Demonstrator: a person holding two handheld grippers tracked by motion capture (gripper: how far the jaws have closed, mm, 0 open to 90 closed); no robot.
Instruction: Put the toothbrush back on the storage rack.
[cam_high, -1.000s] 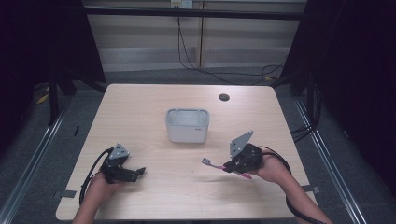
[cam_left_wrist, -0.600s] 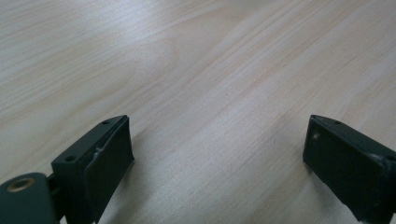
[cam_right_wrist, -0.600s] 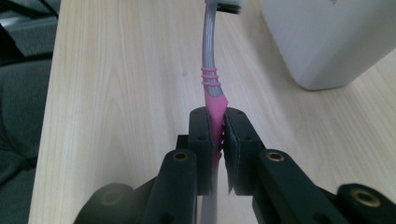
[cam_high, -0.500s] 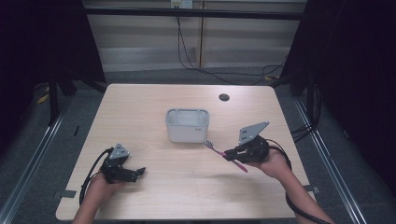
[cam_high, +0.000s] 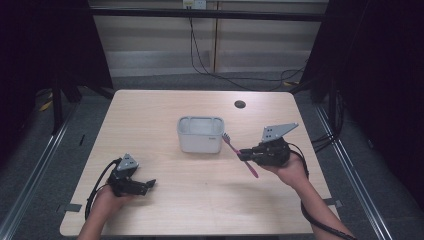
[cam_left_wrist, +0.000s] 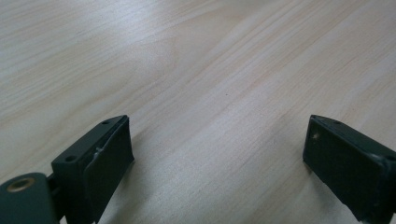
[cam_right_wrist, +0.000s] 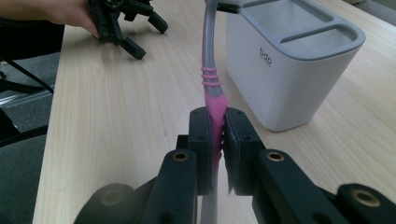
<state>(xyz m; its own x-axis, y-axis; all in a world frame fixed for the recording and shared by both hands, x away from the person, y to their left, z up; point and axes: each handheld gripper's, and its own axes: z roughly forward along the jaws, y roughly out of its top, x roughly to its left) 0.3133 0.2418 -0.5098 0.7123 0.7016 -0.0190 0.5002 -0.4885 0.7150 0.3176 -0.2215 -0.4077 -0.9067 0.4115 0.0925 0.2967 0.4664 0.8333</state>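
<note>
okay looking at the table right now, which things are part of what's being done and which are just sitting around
Part of the job:
- pink and grey plastic toothbrush, clamped in the right tool
- pale grey plastic holder with compartments, right beside the brush head

Just lying about:
- small dark round spot near the far edge of the light wooden table
- left tool, open, resting low over the table

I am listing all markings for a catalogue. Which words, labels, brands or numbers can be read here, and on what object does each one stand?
"brdo", or close to it: small dark lettering on the side wall of the grey holder; the letters are tiny, so this reading is uncertain.
In the high view the same mark on the holder is too small to read.
No other text is visible.
</note>
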